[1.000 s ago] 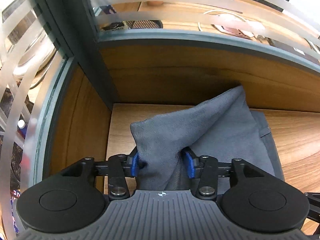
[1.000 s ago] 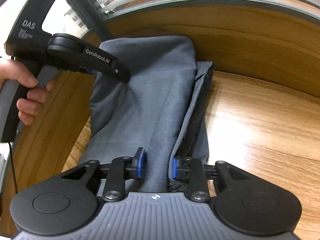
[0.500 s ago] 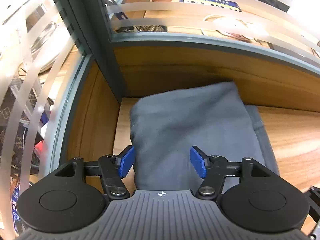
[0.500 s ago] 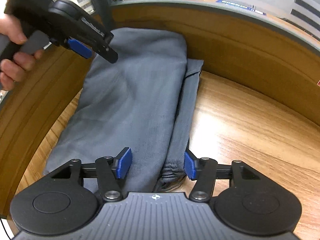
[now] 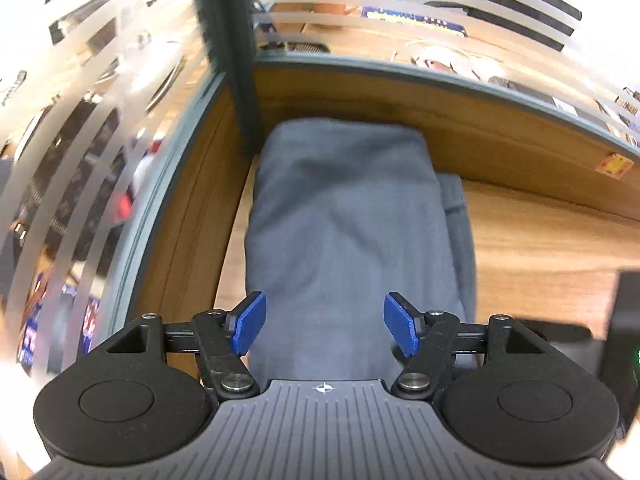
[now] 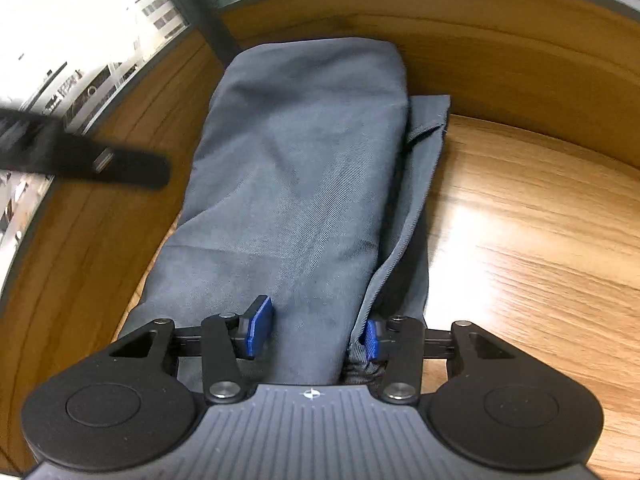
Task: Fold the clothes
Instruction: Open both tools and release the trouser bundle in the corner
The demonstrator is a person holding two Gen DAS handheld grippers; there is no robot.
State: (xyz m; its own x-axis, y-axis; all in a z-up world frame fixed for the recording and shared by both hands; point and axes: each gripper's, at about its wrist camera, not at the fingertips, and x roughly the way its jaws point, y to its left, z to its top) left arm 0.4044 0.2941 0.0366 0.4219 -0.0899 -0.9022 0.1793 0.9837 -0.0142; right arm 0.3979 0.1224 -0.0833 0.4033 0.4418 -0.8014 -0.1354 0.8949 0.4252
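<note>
Both grippers sit at the near end of the grey garment (image 6: 296,184), which runs lengthwise away from you into the far-left desk corner: your left gripper (image 5: 325,326) has just opened wide and empty above it, while your right gripper (image 6: 316,330), nearer the cloth, has just been closing around its near right edge.

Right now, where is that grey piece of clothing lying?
The grey garment lies folded on the wooden table, pushed into the corner against the wooden partition, ahead of both claws.
</note>
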